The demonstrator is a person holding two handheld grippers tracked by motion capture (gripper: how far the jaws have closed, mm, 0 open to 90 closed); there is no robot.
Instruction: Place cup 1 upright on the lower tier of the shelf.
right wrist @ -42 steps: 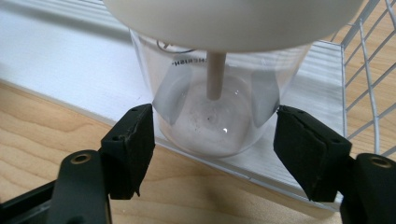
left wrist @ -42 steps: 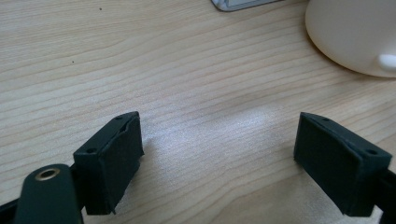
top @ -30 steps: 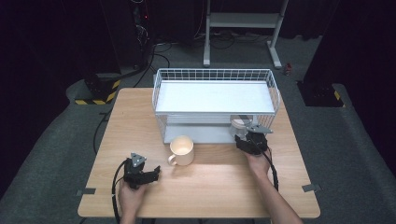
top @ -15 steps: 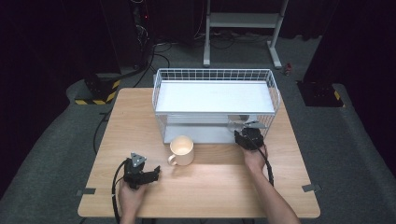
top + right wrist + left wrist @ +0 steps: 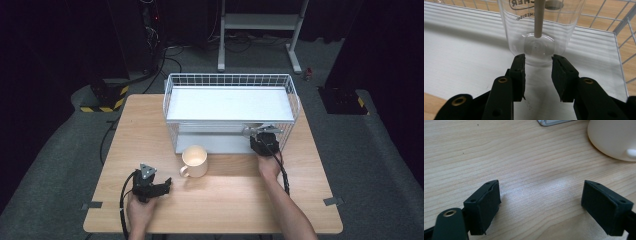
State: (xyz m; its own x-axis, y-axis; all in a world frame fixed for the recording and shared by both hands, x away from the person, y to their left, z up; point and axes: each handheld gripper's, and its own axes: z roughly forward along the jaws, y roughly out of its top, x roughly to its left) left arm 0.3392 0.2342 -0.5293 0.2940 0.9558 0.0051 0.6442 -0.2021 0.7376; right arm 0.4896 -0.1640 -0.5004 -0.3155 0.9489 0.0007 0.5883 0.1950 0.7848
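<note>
Right gripper (image 5: pixel 538 75) drawn narrow, nothing clamped, jaw tips just at the base of a clear glass cup (image 5: pixel 540 30) with a beige stick inside, standing on the lower white shelf (image 5: pixel 461 57) of the white wire rack (image 5: pixel 230 82). Left gripper (image 5: pixel 541 202) spread wide over bare wooden table (image 5: pixel 524 157), near a cream ceramic mug (image 5: pixel 195 161).
</note>
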